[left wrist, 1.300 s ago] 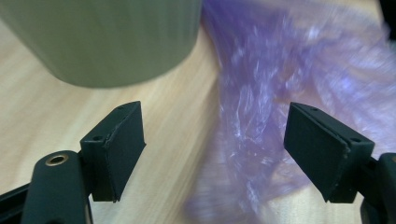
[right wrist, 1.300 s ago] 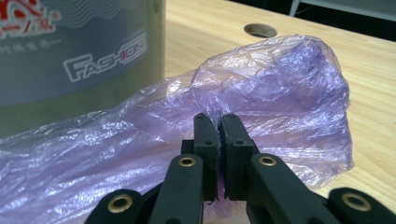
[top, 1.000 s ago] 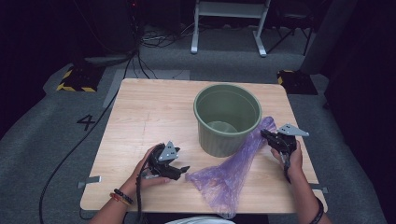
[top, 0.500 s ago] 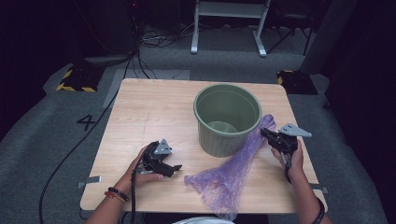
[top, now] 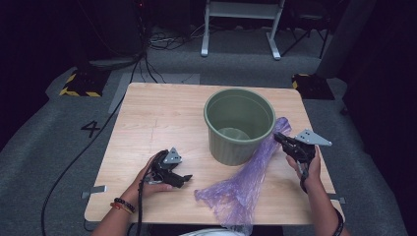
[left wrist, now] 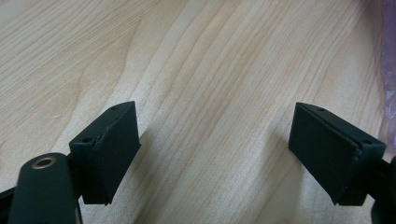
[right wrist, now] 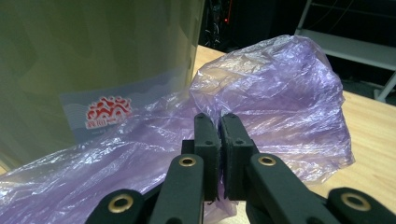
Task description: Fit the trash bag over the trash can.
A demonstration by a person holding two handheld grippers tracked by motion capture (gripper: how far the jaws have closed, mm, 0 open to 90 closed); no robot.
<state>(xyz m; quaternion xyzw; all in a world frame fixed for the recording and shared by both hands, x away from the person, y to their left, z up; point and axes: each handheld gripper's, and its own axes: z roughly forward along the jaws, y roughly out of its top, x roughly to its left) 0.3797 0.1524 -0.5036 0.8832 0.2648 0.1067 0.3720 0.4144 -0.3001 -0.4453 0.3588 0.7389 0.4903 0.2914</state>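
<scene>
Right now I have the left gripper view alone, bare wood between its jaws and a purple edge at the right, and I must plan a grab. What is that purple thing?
Observer: A purple plastic bag, lying crumpled on the table beside a green bucket.
Operator: Is anything holding it?
Observer: Yes, the right gripper is shut on its far end, a fold pinched between the pads.
Operator: Is the bag inside the bucket?
Observer: No. It runs along the bucket's outside wall, and the near end is spread on the wood.
Operator: Where is my gripper relative to it?
Observer: The left gripper sits low over the table, jaws open, pointing at the near end.
</scene>
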